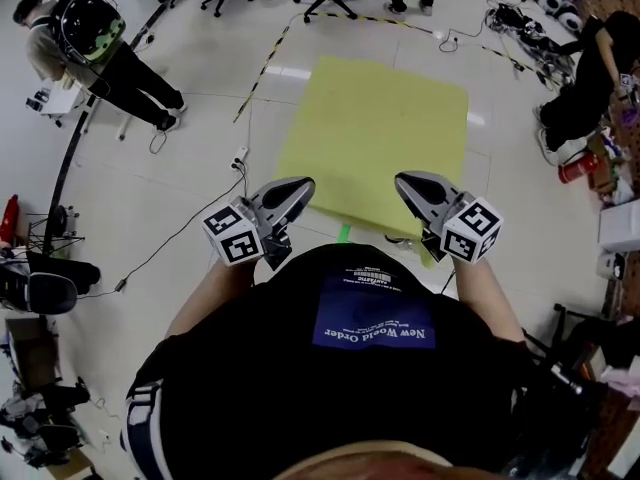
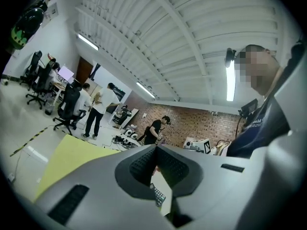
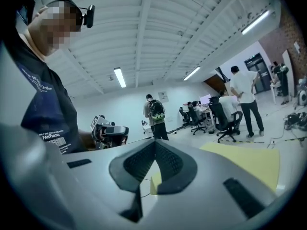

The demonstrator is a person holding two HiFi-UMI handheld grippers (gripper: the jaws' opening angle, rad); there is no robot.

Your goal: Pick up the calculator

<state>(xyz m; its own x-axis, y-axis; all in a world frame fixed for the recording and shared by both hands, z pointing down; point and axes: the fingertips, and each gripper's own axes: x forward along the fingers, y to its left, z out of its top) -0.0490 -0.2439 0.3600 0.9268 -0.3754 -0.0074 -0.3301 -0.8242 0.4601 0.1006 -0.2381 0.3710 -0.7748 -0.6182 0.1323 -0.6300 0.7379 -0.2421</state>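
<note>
Landmark: flat yellow rectangular mat [image 1: 380, 128] spread on the white floor [image 1: 200, 198]; all places below are given relative to it.
Left gripper: grey two-jaw gripper with a marker cube [image 1: 297, 190], held level above the mat's near left corner, its tip angled in over the mat.
Left fingers: the dark ribbed pads [image 2: 143, 164] are pressed together at the tip, with nothing pinched between them.
Right gripper: matching grey gripper with a marker cube [image 1: 408, 183], held above the mat's near edge towards the right corner, its tip angled inward towards the left gripper.
Right fingers: the dark ribbed pads [image 3: 139, 162] meet at the tip and clamp nothing; the opening beneath them shows a corner of the mat and bare floor.
Calculator: a small dark device with rows of pale keys [image 2: 158, 195]. Only a part shows in the left gripper view, through the opening under the closed pads. It lies low down by the mat's near edge, beside a pale surface.
Calculator relative to fingers: below and beyond the left pads, apart from them and touched by neither gripper. How it lies relative to the right pads cannot be told.
Holder: a person in a black T-shirt [image 1: 300, 388] stands at the mat's near edge, one gripper in each hand.
Marker: a small green strip [image 1: 343, 233] lies at the mat's near edge, between the two grippers.
</note>
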